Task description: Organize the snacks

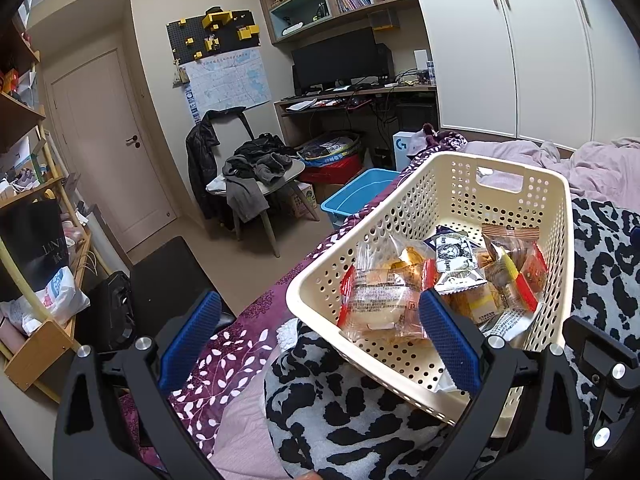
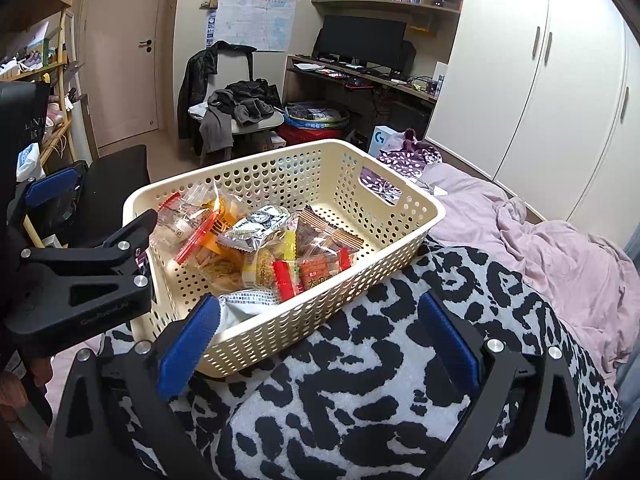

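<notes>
Your cream basket (image 2: 380, 216) sits on the black-and-white spotted blanket (image 2: 360, 380) on the bed. It has lots of little round holes in its walls and a handle slot in the far end. The snacks are inside it, piled toward the near end. You can see a clear packet with red ends (image 1: 380, 296), a silver packet with a picture on it (image 2: 256, 226), a yellow one (image 2: 260, 268), and a red-and-clear one (image 2: 320, 268). The packets lie on top of each other and touch.

Your left gripper (image 1: 320, 340) is spread wide and holds nothing. Its right blue pad (image 1: 450, 344) is over the inside of the basket, just beside the clear packet; you cannot tell if it touches. Its left blue pad (image 1: 188, 344) is out past the basket's wall, over the purple leafy bedcover (image 1: 224, 360).

Your right gripper (image 2: 320, 344) is also spread wide and holds nothing. Its left pad (image 2: 188, 348) is at the near corner of the basket. Its right pad (image 2: 450, 344) is above the spotted blanket, apart from the basket.

A pink quilt (image 2: 560, 260) lies crumpled on the bed past the basket.
</notes>
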Demonstrator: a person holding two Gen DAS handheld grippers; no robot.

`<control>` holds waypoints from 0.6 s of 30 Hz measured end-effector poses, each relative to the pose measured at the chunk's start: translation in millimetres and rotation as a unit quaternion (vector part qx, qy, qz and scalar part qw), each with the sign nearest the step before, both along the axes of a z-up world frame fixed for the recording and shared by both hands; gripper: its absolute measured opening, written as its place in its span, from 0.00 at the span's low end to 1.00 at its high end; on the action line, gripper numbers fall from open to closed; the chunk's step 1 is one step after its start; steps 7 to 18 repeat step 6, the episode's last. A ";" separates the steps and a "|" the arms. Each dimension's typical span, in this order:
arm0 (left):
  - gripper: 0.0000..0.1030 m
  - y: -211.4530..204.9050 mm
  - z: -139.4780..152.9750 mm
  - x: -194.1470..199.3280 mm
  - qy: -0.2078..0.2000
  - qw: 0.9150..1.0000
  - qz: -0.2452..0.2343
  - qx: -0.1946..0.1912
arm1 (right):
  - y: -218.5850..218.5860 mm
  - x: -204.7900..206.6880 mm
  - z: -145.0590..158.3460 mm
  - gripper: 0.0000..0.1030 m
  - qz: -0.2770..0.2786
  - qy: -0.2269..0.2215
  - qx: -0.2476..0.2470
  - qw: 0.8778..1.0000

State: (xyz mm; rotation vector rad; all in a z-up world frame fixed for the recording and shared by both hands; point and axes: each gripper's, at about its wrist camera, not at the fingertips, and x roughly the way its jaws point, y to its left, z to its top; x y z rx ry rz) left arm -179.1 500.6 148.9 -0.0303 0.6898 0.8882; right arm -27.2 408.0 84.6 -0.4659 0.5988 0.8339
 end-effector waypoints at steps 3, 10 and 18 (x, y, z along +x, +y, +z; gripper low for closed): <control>0.98 -2.1 0.8 -0.9 0.000 1.000 -0.002 0.000 | -3.2 1.5 0.9 0.95 -0.004 0.002 -0.001 1.000; 0.98 -6.7 2.1 -1.5 0.000 1.000 -0.006 0.000 | -9.2 3.4 1.5 0.95 -0.010 0.003 0.001 1.000; 0.98 -6.7 2.1 -1.5 0.000 1.000 -0.006 0.000 | -9.2 3.4 1.5 0.95 -0.010 0.003 0.001 1.000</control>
